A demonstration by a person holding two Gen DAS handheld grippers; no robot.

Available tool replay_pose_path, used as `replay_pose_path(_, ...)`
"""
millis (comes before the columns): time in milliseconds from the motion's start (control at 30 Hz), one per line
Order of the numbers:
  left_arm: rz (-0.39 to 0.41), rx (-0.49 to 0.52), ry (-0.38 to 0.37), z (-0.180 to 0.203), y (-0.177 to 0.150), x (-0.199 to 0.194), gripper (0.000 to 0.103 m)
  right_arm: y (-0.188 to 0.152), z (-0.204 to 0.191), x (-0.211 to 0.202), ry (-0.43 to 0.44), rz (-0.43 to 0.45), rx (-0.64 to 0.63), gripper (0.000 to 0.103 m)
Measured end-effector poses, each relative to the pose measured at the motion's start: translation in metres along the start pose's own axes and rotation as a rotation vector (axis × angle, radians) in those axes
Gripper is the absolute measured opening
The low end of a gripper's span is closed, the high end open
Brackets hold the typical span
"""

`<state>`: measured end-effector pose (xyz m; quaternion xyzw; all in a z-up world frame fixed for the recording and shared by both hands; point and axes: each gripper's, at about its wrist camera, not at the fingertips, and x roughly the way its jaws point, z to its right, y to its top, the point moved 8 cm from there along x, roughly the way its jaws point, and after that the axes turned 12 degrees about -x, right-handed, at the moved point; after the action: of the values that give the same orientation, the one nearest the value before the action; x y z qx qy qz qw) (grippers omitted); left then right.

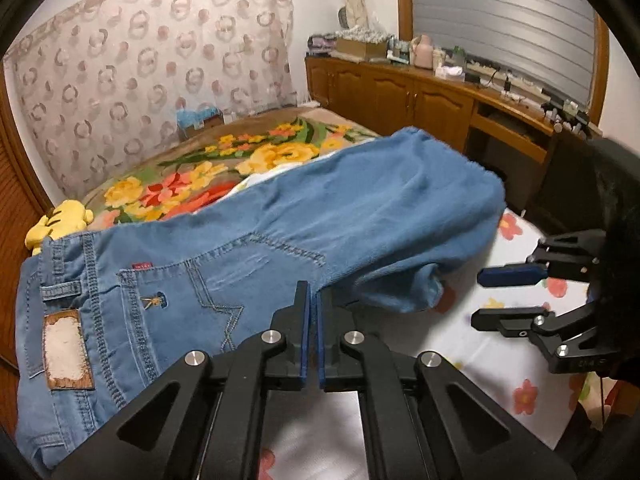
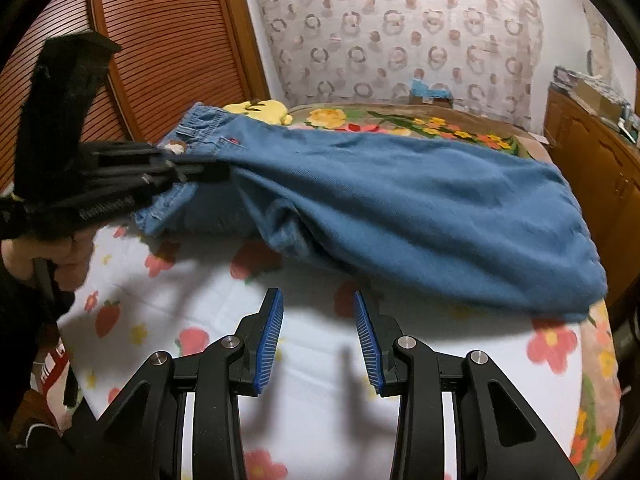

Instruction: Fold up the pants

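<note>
Blue jeans (image 1: 248, 256) lie across the bed, waistband with leather patch at the left, legs folded over towards the right; they also show in the right wrist view (image 2: 400, 200). My left gripper (image 1: 313, 300) is shut, its tips at the jeans' near edge by the crotch seam; whether cloth is pinched I cannot tell. It appears blurred at the left of the right wrist view (image 2: 208, 172). My right gripper (image 2: 318, 308) is open and empty above the white sheet, short of the jeans' folded edge. It shows at the right of the left wrist view (image 1: 480, 296).
The bed has a white flowered sheet (image 2: 320, 360) in front and a floral blanket (image 1: 192, 176) behind the jeans. A yellow plush toy (image 1: 60, 220) lies by the waistband. A wooden cabinet (image 1: 420, 96) stands right of the bed, a slatted wooden door (image 2: 168, 40) to the left.
</note>
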<state>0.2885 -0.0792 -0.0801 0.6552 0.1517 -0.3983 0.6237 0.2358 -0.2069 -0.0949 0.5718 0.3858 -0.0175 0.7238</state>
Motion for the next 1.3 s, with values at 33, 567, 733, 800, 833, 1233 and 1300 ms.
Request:
replay_pose_path(33,-0.007,-0.002,0.003,-0.002,-0.001,0.004,0.003,0.003,0.001,0.004,0.007,0.0,-0.002,0.038)
replay_pose_path(567,0.047,-0.132,0.099,-0.078,-0.047,-0.054,0.051,0.019,0.002,0.029,0.047,-0.007,-0.106,0.014)
replay_pose_path(733,0.094,-0.197,0.16,-0.124,-0.064,-0.08,0.07,0.016,0.004,0.017,0.045,0.038,-0.076,0.011)
replay_pose_path(800,0.098,-0.233,0.189,-0.143,-0.074,-0.085,0.07,0.016,0.003,0.015,0.049,0.046,-0.068,0.011)
replay_pose_path(833,0.099,-0.248,0.198,-0.151,-0.078,-0.086,0.07,0.015,0.002,0.015,0.056,0.046,-0.069,0.011)
replay_pose_path(1233,0.099,-0.341,0.217,-0.19,-0.098,-0.068,0.051,0.019,0.002,0.01,0.046,0.041,-0.074,0.011)
replay_pose_path(1300,0.118,-0.322,0.213,-0.187,-0.094,-0.068,0.044,0.02,0.004,0.01,0.046,0.04,-0.074,0.011)
